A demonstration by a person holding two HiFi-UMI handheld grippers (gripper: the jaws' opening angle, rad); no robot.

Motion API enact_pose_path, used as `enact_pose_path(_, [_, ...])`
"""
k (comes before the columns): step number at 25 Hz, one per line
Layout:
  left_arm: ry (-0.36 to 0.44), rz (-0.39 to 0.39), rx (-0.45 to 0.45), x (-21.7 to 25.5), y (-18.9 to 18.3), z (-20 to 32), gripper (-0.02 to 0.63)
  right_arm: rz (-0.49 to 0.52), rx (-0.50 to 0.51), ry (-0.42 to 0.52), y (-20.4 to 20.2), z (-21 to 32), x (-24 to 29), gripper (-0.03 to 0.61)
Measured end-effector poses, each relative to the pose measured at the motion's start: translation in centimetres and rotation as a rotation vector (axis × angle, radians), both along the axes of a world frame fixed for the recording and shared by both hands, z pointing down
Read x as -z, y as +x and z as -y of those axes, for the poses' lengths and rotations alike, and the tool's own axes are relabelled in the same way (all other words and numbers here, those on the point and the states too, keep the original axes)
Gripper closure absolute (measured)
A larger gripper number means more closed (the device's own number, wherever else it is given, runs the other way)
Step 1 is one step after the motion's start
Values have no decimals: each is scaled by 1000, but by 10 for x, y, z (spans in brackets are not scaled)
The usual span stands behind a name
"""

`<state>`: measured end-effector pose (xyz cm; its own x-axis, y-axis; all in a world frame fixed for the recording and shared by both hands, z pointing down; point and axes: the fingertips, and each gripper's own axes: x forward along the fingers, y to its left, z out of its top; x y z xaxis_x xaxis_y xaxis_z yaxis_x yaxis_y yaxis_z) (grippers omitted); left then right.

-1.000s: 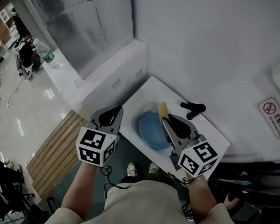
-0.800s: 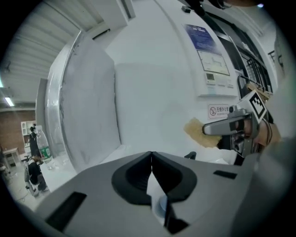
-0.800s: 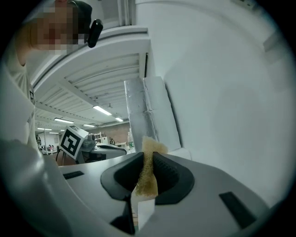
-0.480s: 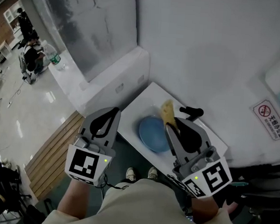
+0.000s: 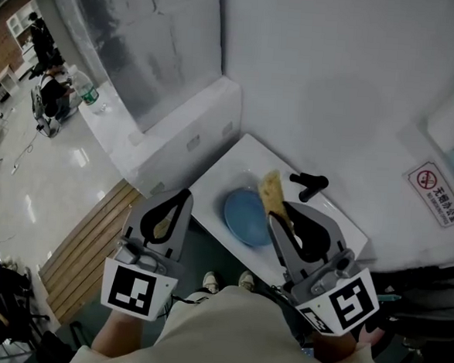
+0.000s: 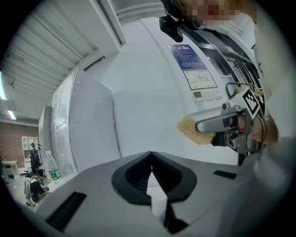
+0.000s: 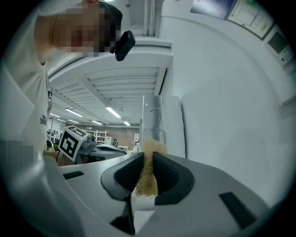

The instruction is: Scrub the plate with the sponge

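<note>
Right gripper (image 7: 149, 156): jaws clamped on the sponge (image 7: 148, 178), a tan, fuzzy slab squeezed thin, its long axis running out past the tips. Left gripper (image 6: 151, 157): jaws together on nothing. Farther off and below lies the plate (image 5: 244, 217) — round, blue, flat on the white counter (image 5: 232, 165) — between both claws, nearer the right; the next move looks downward.

The right tongs (image 5: 274, 217) and the yellow fibrous sponge (image 5: 271, 189) in them hide the round blue plate's (image 5: 242, 217) right edge.
</note>
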<state>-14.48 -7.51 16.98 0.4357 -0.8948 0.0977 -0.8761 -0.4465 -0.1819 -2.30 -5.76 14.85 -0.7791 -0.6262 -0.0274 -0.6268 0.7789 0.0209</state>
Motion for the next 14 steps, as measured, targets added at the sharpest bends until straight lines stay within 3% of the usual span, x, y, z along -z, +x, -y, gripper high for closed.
enact_pose_path(14, [-21, 6, 13, -12, -3, 3, 607, -11, -7, -37, 1, 4, -13, 509])
